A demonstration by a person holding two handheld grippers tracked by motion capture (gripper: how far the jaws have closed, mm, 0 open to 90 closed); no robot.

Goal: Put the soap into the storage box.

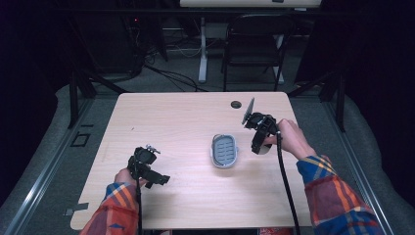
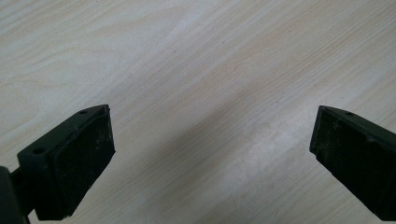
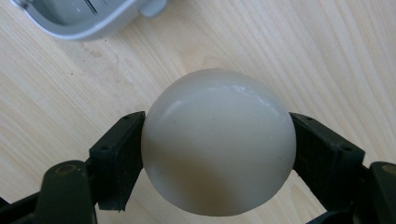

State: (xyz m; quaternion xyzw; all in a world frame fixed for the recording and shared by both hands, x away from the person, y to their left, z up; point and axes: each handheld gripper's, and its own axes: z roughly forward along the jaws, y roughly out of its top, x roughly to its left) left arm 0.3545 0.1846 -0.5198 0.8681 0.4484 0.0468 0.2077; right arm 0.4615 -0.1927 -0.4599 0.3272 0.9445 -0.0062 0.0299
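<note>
Left hand-held gripper point(image 2: 212, 154): held low over bare worktop point(image 2: 196, 56) near the front edge; jaws wide apart, nothing between them.
Right hand-held gripper point(image 3: 218, 154): jaws clamped on a smooth white egg point(image 3: 218, 142), one pad on each flank, held just above the wood.
Egg position: right of the grey tray point(image 1: 224, 151), near it but not touching.
Slip risk: the shell is rounded and glossy, so it is judged likely to squirt out if the grip loosens.
Crack risk: a harder squeeze, or a knock on the tray rim, could break it.
Tray contents: a slotted floor is seen; it appears empty.
</note>
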